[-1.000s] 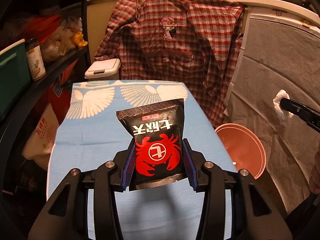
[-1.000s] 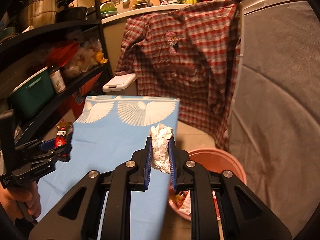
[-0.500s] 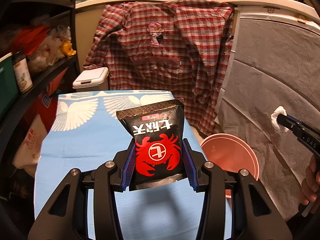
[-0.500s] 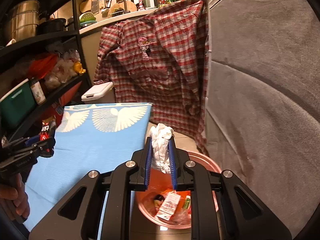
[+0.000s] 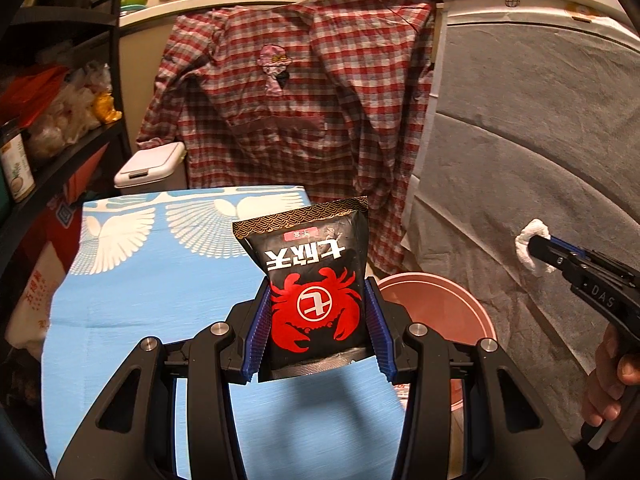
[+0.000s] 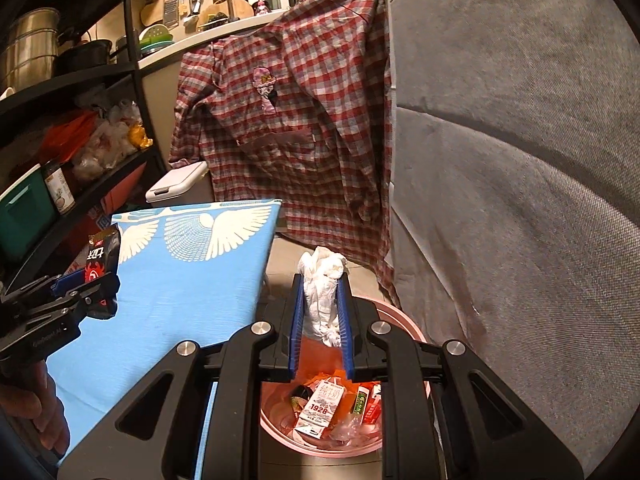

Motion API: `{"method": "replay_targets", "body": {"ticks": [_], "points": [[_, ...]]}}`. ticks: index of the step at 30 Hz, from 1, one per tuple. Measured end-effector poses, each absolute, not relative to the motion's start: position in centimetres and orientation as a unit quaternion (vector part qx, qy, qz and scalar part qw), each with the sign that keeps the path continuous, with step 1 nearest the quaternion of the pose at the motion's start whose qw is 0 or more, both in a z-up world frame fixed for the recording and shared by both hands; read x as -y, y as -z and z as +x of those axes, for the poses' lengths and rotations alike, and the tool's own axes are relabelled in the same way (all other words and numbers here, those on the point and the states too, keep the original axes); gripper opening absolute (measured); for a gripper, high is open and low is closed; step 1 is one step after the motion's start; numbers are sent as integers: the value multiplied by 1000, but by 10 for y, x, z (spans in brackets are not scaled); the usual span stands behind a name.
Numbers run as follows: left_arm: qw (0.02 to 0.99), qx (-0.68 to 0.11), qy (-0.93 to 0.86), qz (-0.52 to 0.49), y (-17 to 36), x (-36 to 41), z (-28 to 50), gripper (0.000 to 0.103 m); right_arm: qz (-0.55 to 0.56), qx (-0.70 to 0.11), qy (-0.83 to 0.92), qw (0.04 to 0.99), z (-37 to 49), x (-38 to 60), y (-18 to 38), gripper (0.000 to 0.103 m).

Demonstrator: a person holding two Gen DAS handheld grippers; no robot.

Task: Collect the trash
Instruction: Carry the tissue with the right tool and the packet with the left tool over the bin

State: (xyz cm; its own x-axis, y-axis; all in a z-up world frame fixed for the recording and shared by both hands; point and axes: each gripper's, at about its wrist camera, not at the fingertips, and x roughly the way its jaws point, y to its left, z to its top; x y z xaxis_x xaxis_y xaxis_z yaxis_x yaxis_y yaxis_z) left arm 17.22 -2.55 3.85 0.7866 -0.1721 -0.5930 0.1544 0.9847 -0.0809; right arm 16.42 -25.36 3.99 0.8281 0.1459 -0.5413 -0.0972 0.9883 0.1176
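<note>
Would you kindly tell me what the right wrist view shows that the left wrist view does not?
Only the right wrist view shows the trash inside the pink basin, including a milk carton. Only the left wrist view shows the black crab snack bag face-on in the left tool. Both show the crumpled tissue in the right tool, the blue cloth and the plaid shirt.

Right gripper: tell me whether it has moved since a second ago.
Yes. The right gripper, shut on the tissue, has swung right, off the blue board, to hang above the pink bin, whose trash now shows below it.
</note>
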Motion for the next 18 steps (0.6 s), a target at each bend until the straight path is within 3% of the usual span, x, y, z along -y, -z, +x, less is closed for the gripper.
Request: {"method": "replay_targets", "body": {"ticks": [18], "points": [[930, -339, 142, 5, -14, 93, 192, 46, 42, -304, -46, 951, 175, 266, -27, 17]]}}
